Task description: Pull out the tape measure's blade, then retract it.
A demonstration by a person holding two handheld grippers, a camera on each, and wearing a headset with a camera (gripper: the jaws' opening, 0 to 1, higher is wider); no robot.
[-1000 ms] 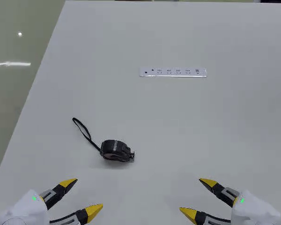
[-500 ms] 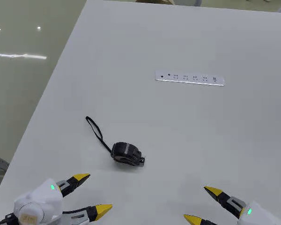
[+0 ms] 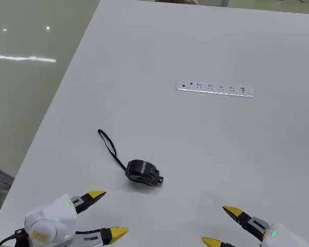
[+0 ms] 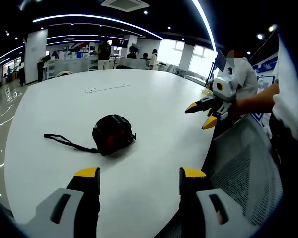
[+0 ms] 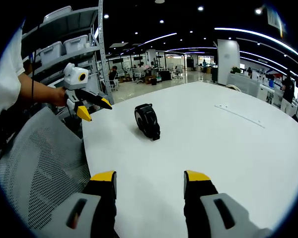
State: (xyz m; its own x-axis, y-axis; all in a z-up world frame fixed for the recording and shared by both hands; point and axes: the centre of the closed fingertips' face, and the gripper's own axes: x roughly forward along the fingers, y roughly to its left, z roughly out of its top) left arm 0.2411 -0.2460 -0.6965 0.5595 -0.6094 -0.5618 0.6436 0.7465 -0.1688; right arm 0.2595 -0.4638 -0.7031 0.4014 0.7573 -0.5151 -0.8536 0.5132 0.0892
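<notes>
The worktop (image 3: 206, 149) is big, white and smooth. A small black tape measure (image 3: 142, 172) lies on it near the front edge, with its thin black strap (image 3: 109, 145) stretched out flat toward the back left. A long white power strip (image 3: 214, 89) lies farther back, well apart from the tape measure.

Open tabletop (image 3: 206, 154) surrounds the tape measure (image 3: 142, 171).

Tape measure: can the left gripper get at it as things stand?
Probably yes. The left gripper is open, facing the tape measure, with bare table between them and nothing in the way.
</notes>
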